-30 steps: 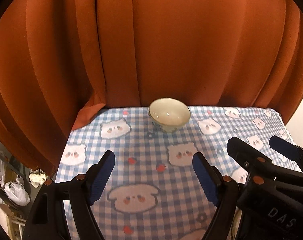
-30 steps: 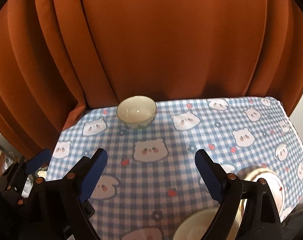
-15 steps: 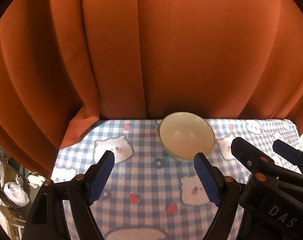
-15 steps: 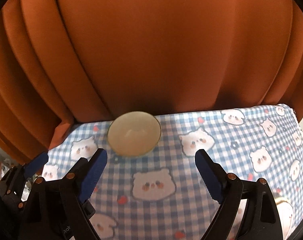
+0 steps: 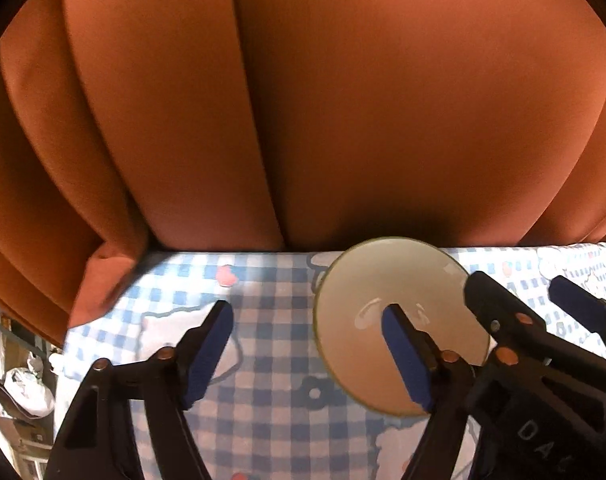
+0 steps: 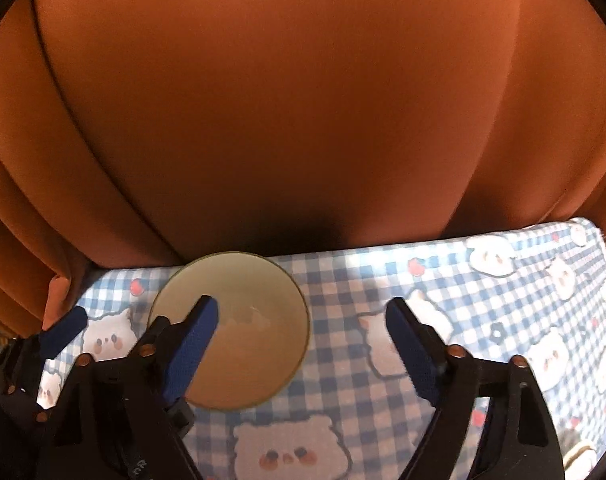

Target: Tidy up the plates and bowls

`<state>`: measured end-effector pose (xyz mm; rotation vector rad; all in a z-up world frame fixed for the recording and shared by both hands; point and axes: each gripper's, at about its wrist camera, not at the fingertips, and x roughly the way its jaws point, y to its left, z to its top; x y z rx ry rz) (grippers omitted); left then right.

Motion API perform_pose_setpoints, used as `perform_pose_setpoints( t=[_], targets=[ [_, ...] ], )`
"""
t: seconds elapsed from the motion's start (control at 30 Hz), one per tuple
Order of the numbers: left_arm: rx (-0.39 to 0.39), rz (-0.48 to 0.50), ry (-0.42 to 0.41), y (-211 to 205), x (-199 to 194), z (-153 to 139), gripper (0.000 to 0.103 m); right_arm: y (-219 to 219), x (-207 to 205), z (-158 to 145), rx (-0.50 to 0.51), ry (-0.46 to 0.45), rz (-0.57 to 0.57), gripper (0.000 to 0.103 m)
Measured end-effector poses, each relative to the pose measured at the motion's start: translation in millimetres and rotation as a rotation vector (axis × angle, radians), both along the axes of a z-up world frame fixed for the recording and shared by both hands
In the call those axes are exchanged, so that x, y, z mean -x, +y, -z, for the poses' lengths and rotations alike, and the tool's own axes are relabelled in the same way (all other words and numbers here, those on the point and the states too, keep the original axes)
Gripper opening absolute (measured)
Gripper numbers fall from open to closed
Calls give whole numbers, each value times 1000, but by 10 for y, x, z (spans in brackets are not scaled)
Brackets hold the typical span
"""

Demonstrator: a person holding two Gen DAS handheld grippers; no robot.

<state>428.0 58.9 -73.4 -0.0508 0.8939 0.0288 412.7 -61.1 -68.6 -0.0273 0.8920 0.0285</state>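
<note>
A cream bowl (image 5: 367, 296) stands empty near the far edge of the table, close to the curtain; it also shows in the right wrist view (image 6: 259, 320). My left gripper (image 5: 307, 340) is open, its right finger over the bowl's inside and its left finger left of the bowl. My right gripper (image 6: 303, 332) is open, its left finger over the bowl's inside and its right finger right of the bowl. Both grippers hold nothing. Whether a finger touches the bowl cannot be told.
The table carries a blue-and-white checked cloth (image 6: 383, 400) with bear faces. An orange curtain (image 5: 343, 120) hangs right behind the table's far edge. The right gripper's fingers (image 5: 503, 312) appear at the right of the left wrist view. Clutter (image 5: 23, 384) lies beyond the table's left edge.
Both grippers have moved forward toward the bowl and curtain. The bowl now sits under the inner finger of each gripper. Both stay open.
</note>
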Motion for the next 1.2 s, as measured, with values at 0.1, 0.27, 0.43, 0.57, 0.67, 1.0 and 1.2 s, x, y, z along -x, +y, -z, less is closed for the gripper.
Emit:
perform_pose_setpoints(
  t=[0.1,0.27,0.43,0.57,0.67,1.0,1.2],
  targets=[
    [5,0,13,-32,-83,118,71,4,-114,129,13,15,-4,73],
    [-6,-5,32,-51,-205,290,60,-35,-265,341,-9,45,-2,58],
    [-10,-10,65,-60,-268,408,43,-40,-352,497,-19,79,7,47],
    [0,5,78,-85,-279,462,36,-44,-405,601,-32,111,6,33],
    [-1,28,81,-151,-280,473,27,-40,-423,636,-45,129,-4,24],
    [-7,32,95,-250,-332,486,24,-43,-405,608,-56,136,-13,23],
    [10,23,117,-131,-251,369,24,-28,-352,531,-59,142,-23,23]
  ],
)
